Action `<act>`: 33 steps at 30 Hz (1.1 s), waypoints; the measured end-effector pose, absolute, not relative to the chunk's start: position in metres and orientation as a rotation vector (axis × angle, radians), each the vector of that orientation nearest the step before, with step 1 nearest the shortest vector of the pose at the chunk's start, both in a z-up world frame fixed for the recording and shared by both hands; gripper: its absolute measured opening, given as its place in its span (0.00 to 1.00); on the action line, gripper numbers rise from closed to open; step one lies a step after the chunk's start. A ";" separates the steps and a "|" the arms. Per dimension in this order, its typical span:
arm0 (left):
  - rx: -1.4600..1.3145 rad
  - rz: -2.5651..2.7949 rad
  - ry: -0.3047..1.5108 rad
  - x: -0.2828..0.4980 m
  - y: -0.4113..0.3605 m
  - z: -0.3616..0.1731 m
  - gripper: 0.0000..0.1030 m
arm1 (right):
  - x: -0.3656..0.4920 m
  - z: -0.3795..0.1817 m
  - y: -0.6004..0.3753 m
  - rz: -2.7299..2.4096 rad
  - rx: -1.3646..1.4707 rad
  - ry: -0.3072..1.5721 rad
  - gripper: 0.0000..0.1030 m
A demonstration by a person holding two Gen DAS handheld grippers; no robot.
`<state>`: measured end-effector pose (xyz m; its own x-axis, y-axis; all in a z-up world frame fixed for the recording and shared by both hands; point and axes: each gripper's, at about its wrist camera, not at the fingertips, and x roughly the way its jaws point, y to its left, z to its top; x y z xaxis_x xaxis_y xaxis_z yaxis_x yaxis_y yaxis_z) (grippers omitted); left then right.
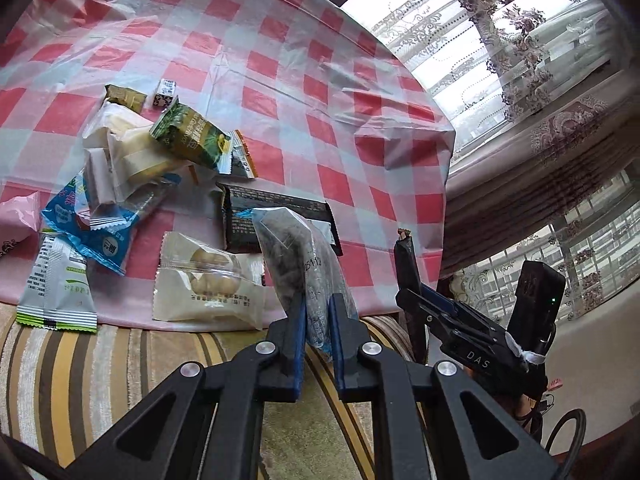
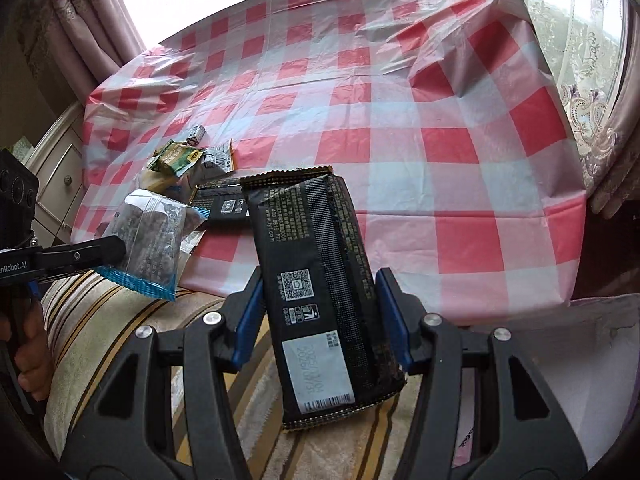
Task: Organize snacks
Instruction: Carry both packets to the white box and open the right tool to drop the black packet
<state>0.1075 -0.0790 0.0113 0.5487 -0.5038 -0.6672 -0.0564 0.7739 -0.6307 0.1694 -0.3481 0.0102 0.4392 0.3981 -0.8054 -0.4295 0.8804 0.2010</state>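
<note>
1. Two snacks held above the tabletop (image 2: 440,128) edge.
2. Left gripper (image 1: 318,320) clamped on clear dark-filled packet (image 1: 296,256).
3. Right gripper (image 2: 320,312) gripping black packet (image 2: 316,264); remaining snack pile (image 1: 132,168) lying on tabletop.

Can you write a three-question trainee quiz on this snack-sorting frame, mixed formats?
1. True or false: the left gripper is shut on the clear plastic packet of dark snacks.
2. What does the right gripper hold? A) a green pouch B) the long black foil-wrapped snack bar C) nothing
3. Fill in: the loose snack pile lies on the red-and-white checked plastic ____.

Key: 1 true; 2 B; 3 tablecloth. Another black bar lies on the cloth, beside the pile.
</note>
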 end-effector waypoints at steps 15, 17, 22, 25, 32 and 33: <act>-0.485 -0.521 1.057 0.136 -0.201 0.017 0.11 | 0.143 -0.005 -0.468 0.237 0.114 1.036 0.56; -0.460 -0.555 1.075 0.138 -0.219 0.015 0.11 | 0.140 -0.011 -0.482 0.205 0.133 1.045 0.56; -0.381 -0.620 1.126 0.142 -0.263 0.009 0.11 | 0.134 -0.024 -0.512 0.129 0.171 1.067 0.56; -0.341 -0.644 1.156 0.143 -0.283 0.005 0.11 | 0.131 -0.030 -0.524 0.101 0.183 1.075 0.56; -0.293 -0.672 1.215 0.141 -0.309 -0.002 0.11 | 0.132 -0.034 -0.535 0.082 0.205 1.081 0.57; -0.290 -0.672 1.223 0.141 -0.310 -0.004 0.12 | 0.134 -0.034 -0.534 0.079 0.205 1.084 0.59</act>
<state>0.1406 -0.3105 -0.0037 0.1803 -0.6159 -0.7669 0.3172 0.7745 -0.5473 0.1336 -0.5335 -0.0336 0.4674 0.1637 -0.8687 0.0365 0.9783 0.2040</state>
